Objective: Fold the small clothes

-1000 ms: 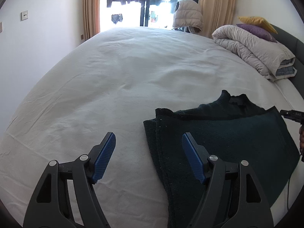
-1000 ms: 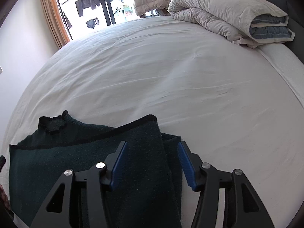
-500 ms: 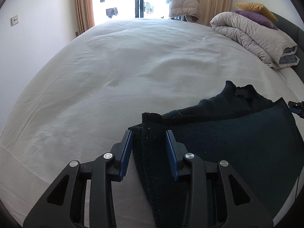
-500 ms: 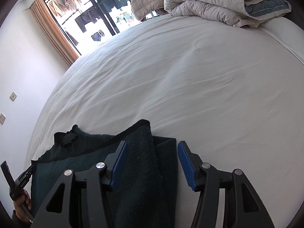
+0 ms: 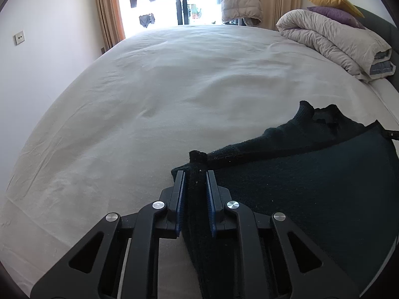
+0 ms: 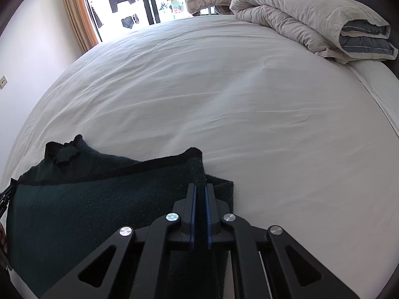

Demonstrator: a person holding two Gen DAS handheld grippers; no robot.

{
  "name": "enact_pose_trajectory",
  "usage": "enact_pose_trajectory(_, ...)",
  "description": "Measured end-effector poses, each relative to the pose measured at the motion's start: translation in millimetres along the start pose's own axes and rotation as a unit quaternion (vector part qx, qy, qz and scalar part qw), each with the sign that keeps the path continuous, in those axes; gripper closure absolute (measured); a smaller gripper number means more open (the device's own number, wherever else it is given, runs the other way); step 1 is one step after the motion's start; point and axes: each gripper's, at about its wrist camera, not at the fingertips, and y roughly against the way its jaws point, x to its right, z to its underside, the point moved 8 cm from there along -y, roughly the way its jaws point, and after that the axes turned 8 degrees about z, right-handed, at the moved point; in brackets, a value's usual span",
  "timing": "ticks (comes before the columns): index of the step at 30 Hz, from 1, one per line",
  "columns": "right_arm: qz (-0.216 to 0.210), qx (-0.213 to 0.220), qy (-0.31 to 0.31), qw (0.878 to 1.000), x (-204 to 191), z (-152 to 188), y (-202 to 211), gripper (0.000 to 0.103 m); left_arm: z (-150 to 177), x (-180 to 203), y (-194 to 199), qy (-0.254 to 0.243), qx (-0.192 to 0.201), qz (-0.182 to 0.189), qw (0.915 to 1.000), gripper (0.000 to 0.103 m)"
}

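Observation:
A dark green knitted sweater [image 5: 311, 182] lies partly folded on the white bed [image 5: 174, 87]. Its collar [image 5: 324, 117] points away from me. My left gripper [image 5: 195, 174] is shut on the sweater's left corner, with fabric bunched between the blue pads. In the right wrist view the same sweater [image 6: 87, 199] spreads to the left, collar [image 6: 64, 149] at the far side. My right gripper [image 6: 200, 189] is shut on the sweater's right corner edge. Both corners are raised slightly off the sheet.
A rolled grey duvet [image 5: 336, 42] with purple and yellow pillows [image 5: 334, 7] lies at the bed's far right. A puffer vest [image 5: 239, 2] hangs by the bright balcony door. A wall [image 5: 37, 49] runs along the left. The other gripper's tip [image 6: 5, 196] shows at the left edge.
Both grippers went from open around the sweater's near corners to closed on them. The left closed first and the right followed. The pinched fabric has lifted a little.

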Motion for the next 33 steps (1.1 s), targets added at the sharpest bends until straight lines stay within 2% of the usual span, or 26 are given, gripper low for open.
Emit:
enact_pose_trajectory(5, 0.017, 0.002, -0.033, 0.999, 13.7, 2.6, -4.6, 0.098, -7.3, 2.2, -5.3, -0.012, 0.004, -0.019, 0.9997, 0.092)
enact_pose_trajectory(13, 0.025, -0.010, -0.089, 0.996, 32.6, 10.7, -22.4, 0.098, -18.6, 3.1, -26.4, -0.021, -0.005, -0.030, 0.9993, 0.094)
enact_pose_trajectory(18, 0.038, 0.002, -0.084, 0.996, 32.2, 11.5, -22.2, 0.096, -20.6, -2.9, 0.2, -0.013, 0.024, -0.045, 0.9986, 0.094)
enact_pose_trajectory(19, 0.050, 0.003, -0.078, 0.996, 32.5, 11.1, -17.7, 0.082, -22.0, -1.9, 12.6, -0.013, 0.035, -0.050, 0.9981, 0.094)
enact_pose_trajectory(20, 0.061, 0.011, -0.077, 0.995, 33.0, 9.9, -9.3, 0.061, -22.9, 1.4, 26.7, -0.015, 0.046, -0.055, 0.9973, 0.094)
enact_pose_trajectory(21, 0.065, 0.028, -0.076, 0.995, 32.0, 7.9, 3.7, 0.053, -22.1, 7.3, 39.6, -0.018, 0.052, -0.052, 0.9972, 0.094)
enact_pose_trajectory(22, 0.064, 0.052, -0.075, 0.994, 29.1, 5.8, 19.7, 0.053, -19.2, 16.2, 49.9, -0.019, 0.053, -0.037, 0.9977, 0.094)
enact_pose_trajectory(24, 0.028, 0.094, -0.078, 0.992, 12.0, 7.1, 52.9, 0.053, -9.4, 40.4, 65.7, -0.029, 0.055, -0.005, 0.9980, 0.094)
enact_pose_trajectory(26, -0.073, 0.108, -0.071, 0.989, -25.3, 19.6, 78.6, 0.053, 6.7, 63.6, 73.6, -0.021, 0.052, 0.037, 0.9977, 0.094)
enact_pose_trajectory(27, -0.129, 0.102, -0.060, 0.985, -48.2, 30.0, 87.5, 0.053, 16.4, 73.0, 72.5, -0.012, 0.044, 0.057, 0.9973, 0.094)
enact_pose_trajectory(29, -0.223, 0.075, -0.045, 0.971, -90.2, 57.7, 98.5, 0.053, 37.3, 84.8, 64.3, -0.006, 0.023, 0.060, 0.9979, 0.094)
enact_pose_trajectory(31, -0.292, 0.036, -0.044, 0.955, -122.8, 91.0, 101.2, 0.055, 61.9, 86.9, 51.5, 0.004, -0.007, 0.062, 0.9981, 0.094)
enact_pose_trajectory(33, -0.344, -0.008, -0.035, 0.938, -149.5, 124.0, 98.1, 0.056, 77.0, 84.5, 49.6, 0.001, -0.004, 0.055, 0.9985, 0.093)
